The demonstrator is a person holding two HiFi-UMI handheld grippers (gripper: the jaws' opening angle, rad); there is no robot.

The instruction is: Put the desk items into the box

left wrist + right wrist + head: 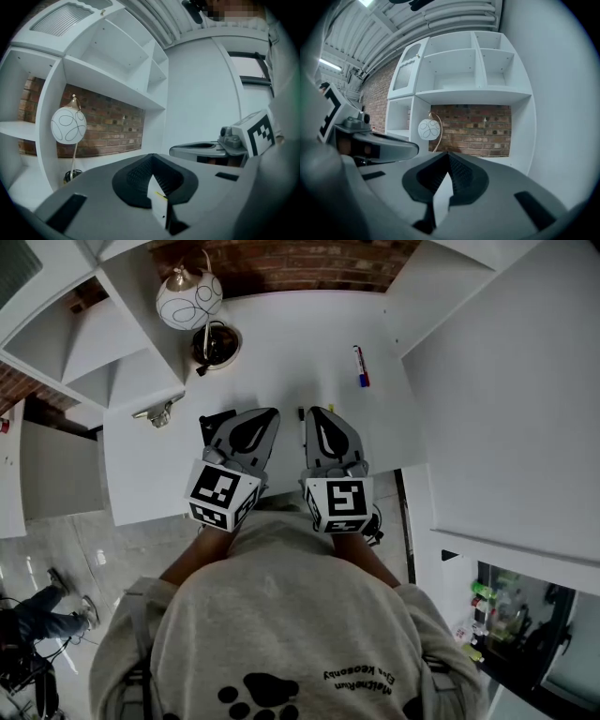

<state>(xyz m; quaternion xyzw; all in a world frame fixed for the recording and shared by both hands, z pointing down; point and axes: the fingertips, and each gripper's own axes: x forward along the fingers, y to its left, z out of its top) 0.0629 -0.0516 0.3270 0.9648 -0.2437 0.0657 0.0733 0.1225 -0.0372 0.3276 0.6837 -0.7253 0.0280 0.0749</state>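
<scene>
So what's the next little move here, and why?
Probably open the right gripper and reach for the marker: it lies untouched on the desk ahead, and both that and the left gripper are shut and empty.

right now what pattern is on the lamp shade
The lamp shade is white with thin dark looping lines, clearest in the left gripper view.
</scene>
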